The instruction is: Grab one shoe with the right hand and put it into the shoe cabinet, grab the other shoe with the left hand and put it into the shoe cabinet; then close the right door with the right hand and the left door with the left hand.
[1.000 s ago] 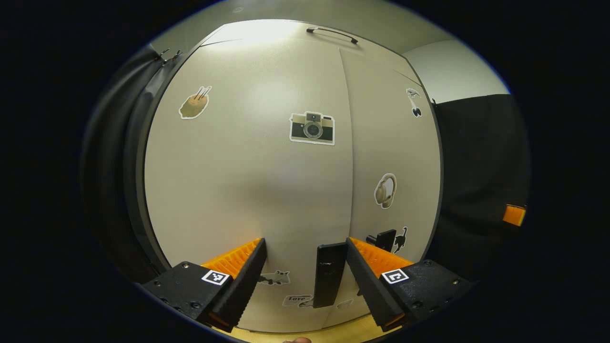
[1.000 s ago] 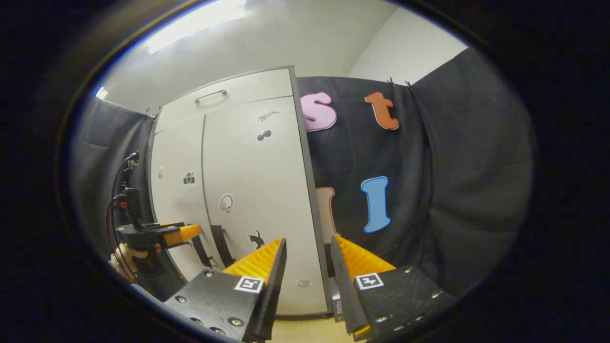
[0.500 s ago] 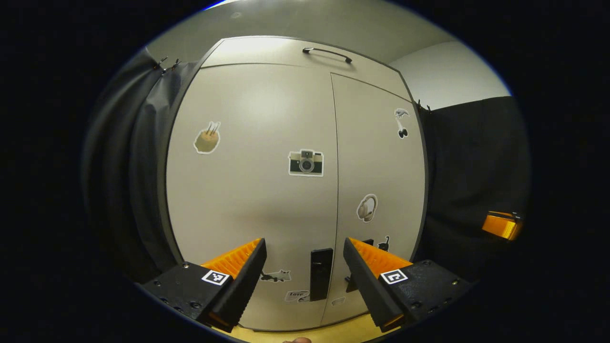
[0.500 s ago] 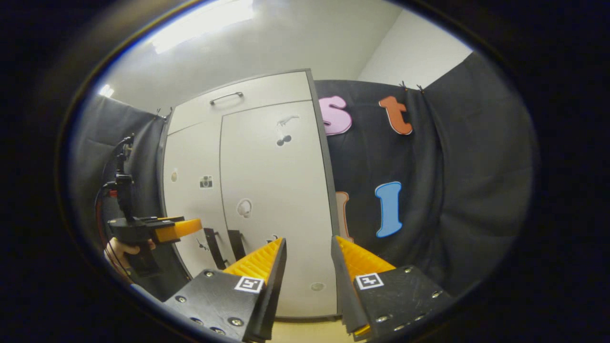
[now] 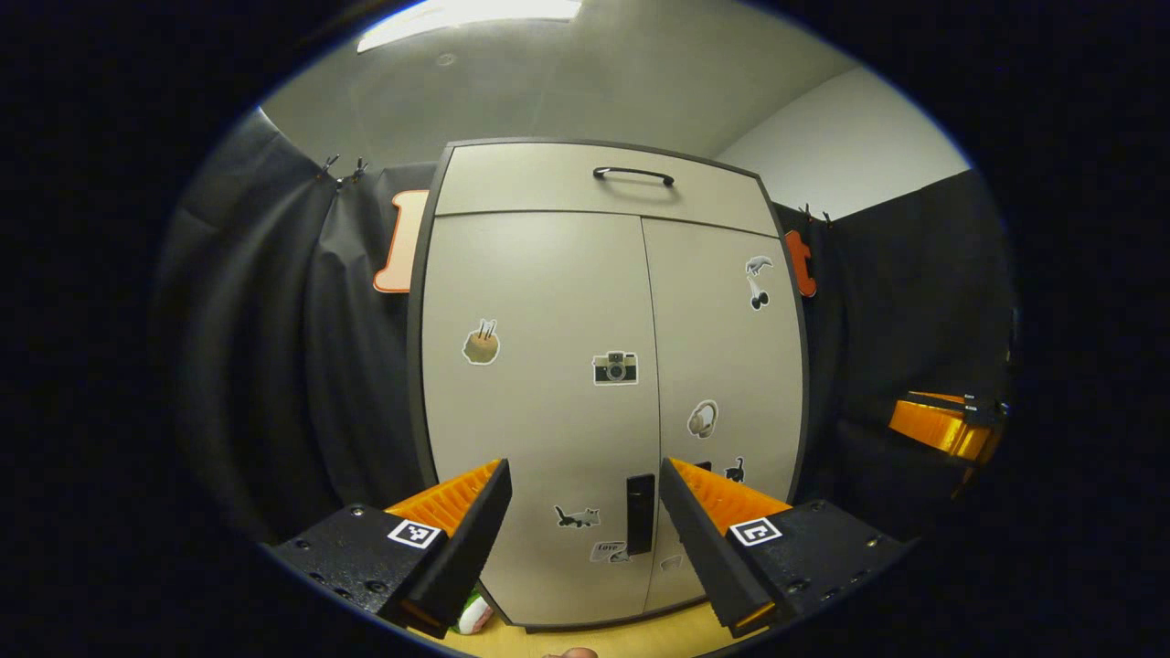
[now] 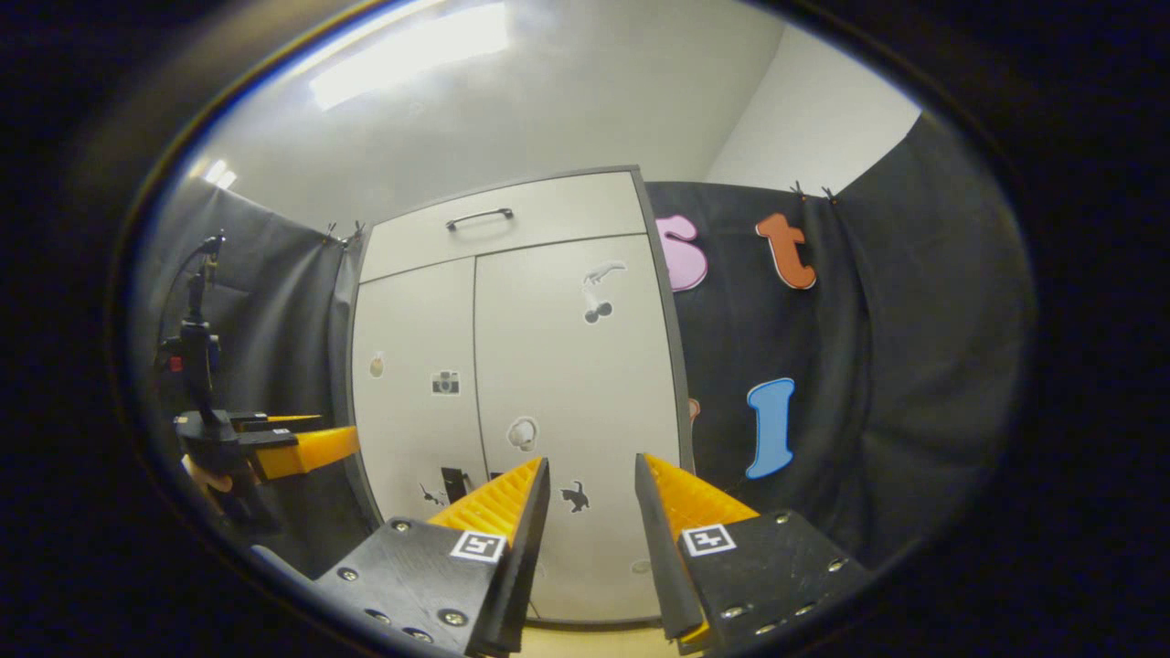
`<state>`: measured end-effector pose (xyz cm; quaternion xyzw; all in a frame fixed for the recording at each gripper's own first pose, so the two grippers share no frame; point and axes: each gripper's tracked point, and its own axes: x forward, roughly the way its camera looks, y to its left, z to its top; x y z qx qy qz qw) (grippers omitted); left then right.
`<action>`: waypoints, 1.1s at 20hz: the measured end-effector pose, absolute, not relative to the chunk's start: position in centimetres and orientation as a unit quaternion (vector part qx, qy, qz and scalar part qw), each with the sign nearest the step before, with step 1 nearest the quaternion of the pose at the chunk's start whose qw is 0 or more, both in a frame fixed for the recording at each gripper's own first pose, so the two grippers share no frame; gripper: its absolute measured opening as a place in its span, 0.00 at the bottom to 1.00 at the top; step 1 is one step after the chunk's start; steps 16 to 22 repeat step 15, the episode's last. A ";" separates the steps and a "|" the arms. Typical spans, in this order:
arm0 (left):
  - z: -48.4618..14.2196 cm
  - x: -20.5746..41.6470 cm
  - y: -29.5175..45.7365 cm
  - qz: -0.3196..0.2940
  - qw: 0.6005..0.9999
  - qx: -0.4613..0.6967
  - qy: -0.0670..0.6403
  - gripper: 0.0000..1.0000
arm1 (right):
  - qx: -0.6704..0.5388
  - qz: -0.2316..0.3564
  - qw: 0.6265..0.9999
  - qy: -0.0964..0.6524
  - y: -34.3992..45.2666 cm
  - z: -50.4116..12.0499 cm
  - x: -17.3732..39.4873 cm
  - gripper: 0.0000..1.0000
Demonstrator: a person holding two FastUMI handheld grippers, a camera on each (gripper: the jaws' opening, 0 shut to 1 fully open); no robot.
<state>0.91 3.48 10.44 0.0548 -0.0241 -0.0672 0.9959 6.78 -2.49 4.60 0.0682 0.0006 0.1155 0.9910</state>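
Note:
The pale shoe cabinet stands straight ahead with its left door and right door both flush shut, so its inside is hidden. Two dark handles sit low at the seam between the doors. My left gripper is open and holds nothing, a short way back from the doors. In the right gripper view the cabinet is seen from its right side, and my right gripper is open with nothing between its fingers. The left gripper hovers left of the cabinet, held by a hand.
A top drawer with a bar handle sits above the doors. Black cloth walls stand on both sides of the cabinet. A small white and green object lies on the wooden floor by the cabinet's lower left corner. The right gripper floats at the far right.
Both grippers have drawn back from the cabinet, which now looks smaller and shows whole. The left gripper was close against the left door a second ago. Both doors stay shut.

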 end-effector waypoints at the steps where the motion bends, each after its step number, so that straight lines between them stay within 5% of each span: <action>1: 10.4 0.2 3.6 -0.065 0.996 0.053 -0.022 0.99 | 0.066 0.114 0.991 -0.001 -2.3 4.7 6.4 0.49; 3: 10.4 -1.1 3.9 -0.061 0.996 0.053 -0.023 0.99 | 0.065 0.113 0.991 -0.006 -1.8 5.1 5.8 0.62; 5: 10.1 -2.2 4.0 -0.058 0.997 0.055 -0.023 0.99 | 0.069 0.116 0.991 -0.010 -1.2 5.5 5.2 0.58; 11: 9.2 -4.2 3.5 -0.067 0.996 0.057 -0.021 0.99 | 0.076 0.112 0.991 -0.011 0.1 6.1 3.3 0.96; 22: 8.4 -5.0 2.7 -0.089 0.994 0.058 -0.015 0.99 | 0.083 0.108 0.991 -0.003 1.1 6.0 1.8 0.96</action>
